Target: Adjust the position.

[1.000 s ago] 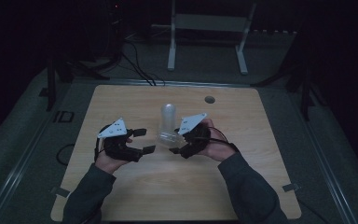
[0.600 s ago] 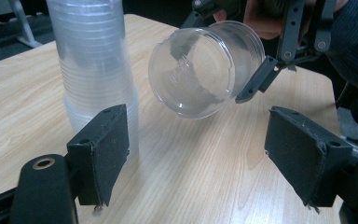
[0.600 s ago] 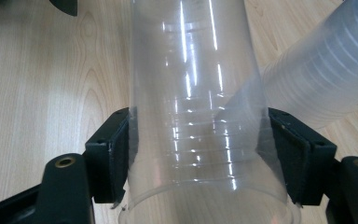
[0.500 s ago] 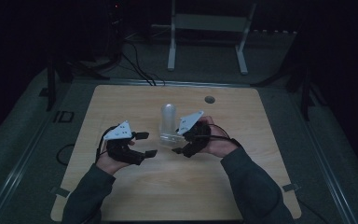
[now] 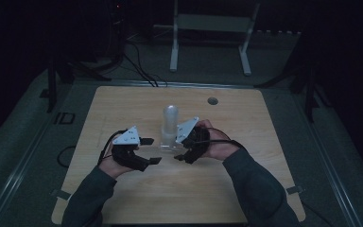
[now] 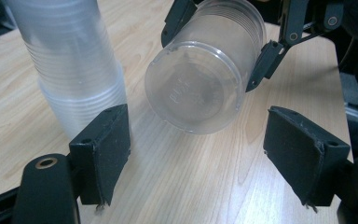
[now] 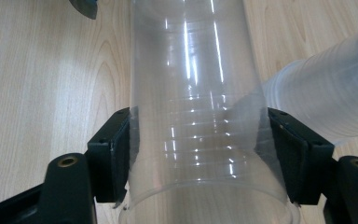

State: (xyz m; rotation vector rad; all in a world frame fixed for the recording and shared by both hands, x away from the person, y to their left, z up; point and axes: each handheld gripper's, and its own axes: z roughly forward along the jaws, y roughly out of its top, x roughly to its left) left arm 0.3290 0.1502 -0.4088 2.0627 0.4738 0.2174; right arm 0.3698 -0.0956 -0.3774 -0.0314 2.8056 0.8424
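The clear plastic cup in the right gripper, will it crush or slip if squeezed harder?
Probably both. The clear cup looks thin-walled between the right gripper's pads, so it likely flexes. Its glossy tapered side may slip. Lying sideways, it would probably roll if dropped on the table.

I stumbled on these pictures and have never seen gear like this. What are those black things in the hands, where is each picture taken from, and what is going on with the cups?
A person sits at a wooden table and holds a hand-operated clamp, called a gripper, in each hand. One picture looks down from above the table. The other two come from small cameras riding on the grippers, looking along their black jaws. On the table stands a stack of clear plastic cups. The right gripper has its jaws closed on one clear cup, held on its side with its bottom facing the left gripper. The left gripper is open, holds nothing, and sits just in front of that cup.
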